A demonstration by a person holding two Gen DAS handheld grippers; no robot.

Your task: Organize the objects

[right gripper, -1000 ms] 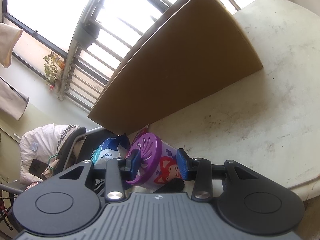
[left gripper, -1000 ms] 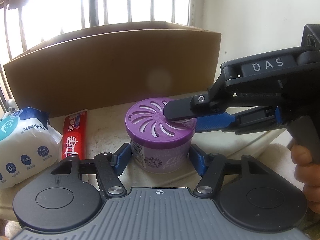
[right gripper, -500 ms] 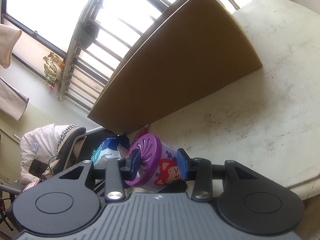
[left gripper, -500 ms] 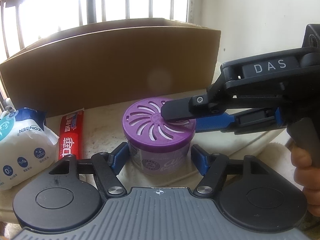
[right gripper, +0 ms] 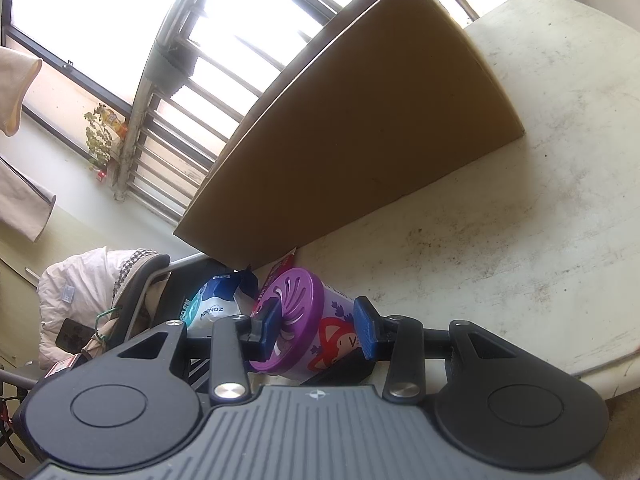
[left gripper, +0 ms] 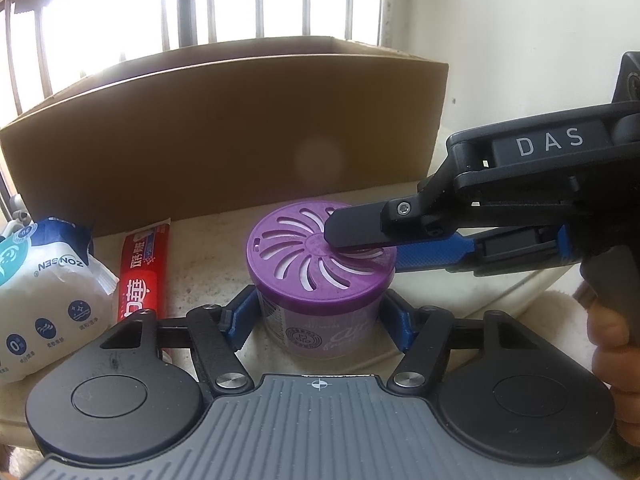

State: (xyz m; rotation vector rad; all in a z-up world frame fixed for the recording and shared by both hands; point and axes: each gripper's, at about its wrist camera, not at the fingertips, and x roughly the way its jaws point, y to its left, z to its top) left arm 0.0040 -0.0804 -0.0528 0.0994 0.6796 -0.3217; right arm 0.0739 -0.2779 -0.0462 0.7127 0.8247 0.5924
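I have both claws on the purple-lidded air freshener can (left gripper: 320, 280), which stands upright on the pale, stained bench (right gripper: 500, 240), in front of the long side of the brown cardboard box (left gripper: 224, 136). My left claw (left gripper: 320, 316) straddles the can's body low down, its blue pads (left gripper: 242, 314) against the can's two sides; the jaws are closing on it, near their tightest, so I count this as a grip on the can. My right claw (right gripper: 316, 326) reaches in from the can's right side, turned on edge: one finger lies across the top of the vented lid and the other blue finger (left gripper: 436, 252) sits under the lid's rim against the can's wall. From my right wrist view, the pads sit at the lid face and at the fox-printed side, partly closed with the can between them, and they seem to be touching it. My right hand (left gripper: 612, 344) shows on the claw's handle, to the can's right.

To the left of the can lies a red toothpaste box (left gripper: 144, 276), its far end touching the cardboard box. Further left of the can sits a white and blue tissue pack (left gripper: 44, 296), just beside the toothpaste box.
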